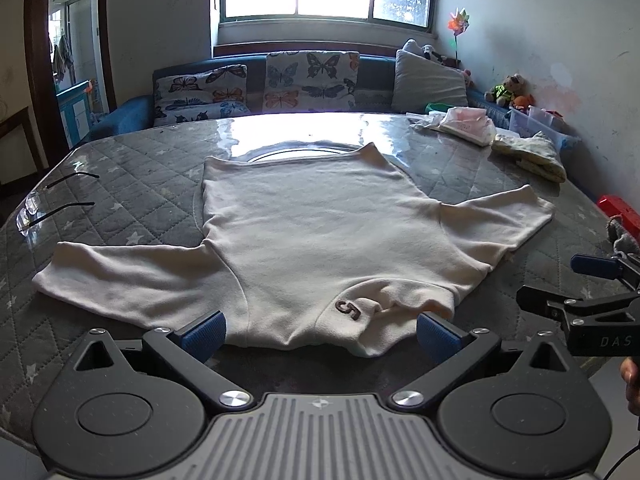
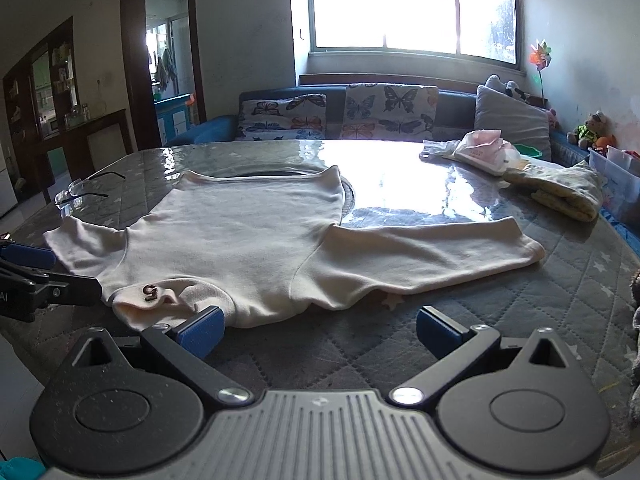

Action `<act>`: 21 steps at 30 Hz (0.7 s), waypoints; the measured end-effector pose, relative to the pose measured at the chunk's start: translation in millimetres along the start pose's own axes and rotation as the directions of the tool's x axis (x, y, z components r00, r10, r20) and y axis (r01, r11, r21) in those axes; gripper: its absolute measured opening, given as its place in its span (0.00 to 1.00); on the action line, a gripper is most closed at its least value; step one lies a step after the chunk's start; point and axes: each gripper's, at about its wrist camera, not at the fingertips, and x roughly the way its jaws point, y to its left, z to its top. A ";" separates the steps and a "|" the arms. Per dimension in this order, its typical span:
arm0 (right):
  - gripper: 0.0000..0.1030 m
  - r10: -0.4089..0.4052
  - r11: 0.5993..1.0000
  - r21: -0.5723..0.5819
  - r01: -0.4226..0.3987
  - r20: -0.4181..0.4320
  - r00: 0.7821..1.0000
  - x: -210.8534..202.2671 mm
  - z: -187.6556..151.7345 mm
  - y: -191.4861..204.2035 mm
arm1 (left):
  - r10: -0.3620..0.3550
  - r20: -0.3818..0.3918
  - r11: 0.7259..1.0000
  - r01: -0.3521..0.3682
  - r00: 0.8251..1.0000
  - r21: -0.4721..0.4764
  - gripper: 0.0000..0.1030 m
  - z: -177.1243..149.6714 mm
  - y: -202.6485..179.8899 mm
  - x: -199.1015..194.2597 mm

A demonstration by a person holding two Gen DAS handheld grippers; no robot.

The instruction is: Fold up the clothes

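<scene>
Left wrist view: the left claw is held low at the near edge of the tabletop, fingers spread wide on either side of the collar of the cream sweater, gripping nothing. The sweater is laid flat, sleeves spread out. The right claw is likewise held wide apart, its left finger just beside the collar.

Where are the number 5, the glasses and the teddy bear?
number 5 (image 1: pixel 349 309): left wrist view, on the brown digit by the shirt collar.
glasses (image 2: pixel 74 193): right wrist view, on a lens.
teddy bear (image 1: pixel 507 89): left wrist view, on its body.
</scene>
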 end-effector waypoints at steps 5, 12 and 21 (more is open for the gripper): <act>1.00 -0.004 1.000 0.002 0.004 -0.022 1.000 9.1 1.8 -0.8 | 0.005 -0.008 1.000 -0.005 1.000 -0.006 1.00 4.6 3.7 6.6; 1.00 -0.005 1.000 0.000 0.005 -0.041 0.999 19.6 9.0 -0.6 | 0.003 -0.010 1.000 -0.003 1.000 -0.016 1.00 14.4 11.5 16.1; 1.00 0.003 1.000 -0.025 -0.004 -0.030 1.000 29.1 26.8 9.6 | 0.010 0.018 1.000 -0.010 1.000 -0.012 1.00 30.7 22.0 25.6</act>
